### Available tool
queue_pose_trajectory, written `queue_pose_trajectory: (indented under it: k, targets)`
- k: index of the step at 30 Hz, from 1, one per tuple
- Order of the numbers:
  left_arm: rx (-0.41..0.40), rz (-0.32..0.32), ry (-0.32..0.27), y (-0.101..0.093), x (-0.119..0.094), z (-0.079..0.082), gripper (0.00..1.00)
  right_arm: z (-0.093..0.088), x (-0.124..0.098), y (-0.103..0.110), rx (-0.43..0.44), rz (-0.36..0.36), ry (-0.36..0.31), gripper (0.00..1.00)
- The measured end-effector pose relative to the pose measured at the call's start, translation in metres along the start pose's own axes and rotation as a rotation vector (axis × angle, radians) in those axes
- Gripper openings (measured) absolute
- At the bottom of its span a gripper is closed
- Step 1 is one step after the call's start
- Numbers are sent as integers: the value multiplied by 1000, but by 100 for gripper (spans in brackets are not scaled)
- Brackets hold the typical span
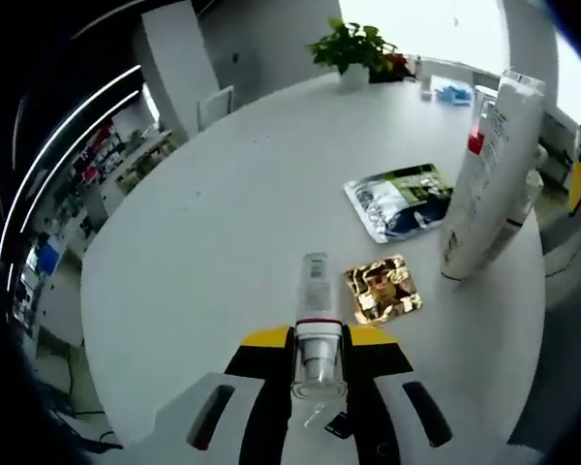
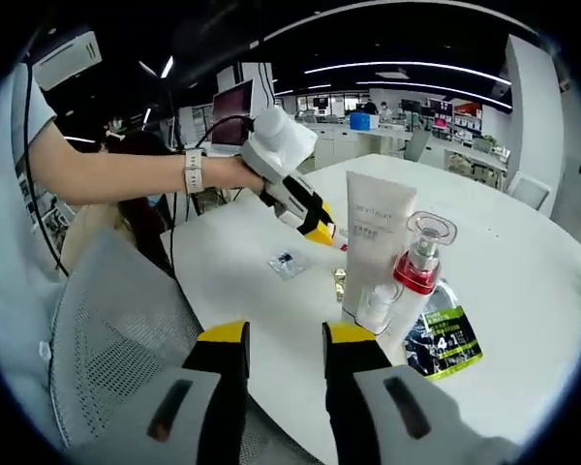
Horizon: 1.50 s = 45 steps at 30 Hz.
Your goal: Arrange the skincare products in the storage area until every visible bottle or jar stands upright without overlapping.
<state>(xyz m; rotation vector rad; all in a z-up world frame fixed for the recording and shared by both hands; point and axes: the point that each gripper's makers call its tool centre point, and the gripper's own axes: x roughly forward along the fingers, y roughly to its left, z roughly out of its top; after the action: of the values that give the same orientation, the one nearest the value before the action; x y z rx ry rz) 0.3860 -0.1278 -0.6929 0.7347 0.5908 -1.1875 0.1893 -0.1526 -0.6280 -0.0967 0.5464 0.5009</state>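
Left gripper (image 1: 318,373): closed on a small clear bottle (image 1: 316,320) with a red band, held lengthwise along the jaws, just above the desk (image 1: 213,232).
Right gripper (image 2: 285,356): jaws parted, nothing between them, near the desk edge.
White tube (image 2: 378,242): upright on its cap.
Red-collared pump bottle (image 2: 418,281): upright, just beside the tube.
Small white bottle (image 2: 376,308): in front of the tube.
Flat on desk: green-black sachet (image 1: 404,200), gold packet (image 1: 382,289).

Left view low over table (image 1: 203,223), facing window; right view opposite, sharing white tube (image 2: 376,237).
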Motion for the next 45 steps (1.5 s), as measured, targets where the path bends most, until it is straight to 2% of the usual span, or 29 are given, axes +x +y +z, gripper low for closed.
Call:
queue_pose_trajectory:
  k: [9, 17, 21, 29, 34, 40, 45]
  targets:
    - [68, 24, 48, -7, -14, -15, 15, 4, 1, 4, -17, 13, -6, 30]
    - [78, 21, 77, -13, -26, -27, 15, 7, 5, 8, -29, 21, -15, 32]
    - [138, 29, 100, -20, -36, -32, 15, 8, 9, 9, -37, 20, -17, 32]
    - [180, -11, 123, -42, -51, -44, 15, 6, 19, 14, -58, 37, -6, 33]
    - [219, -14, 122, -52, -60, -42, 15, 6, 26, 18, -89, 52, 6, 33]
    - [247, -50, 109, -71, -66, -39, 15, 9, 35, 23, -136, 60, 2, 33]
    - [270, -69, 115, -82, -66, -39, 15, 3, 42, 19, -184, 48, 23, 33]
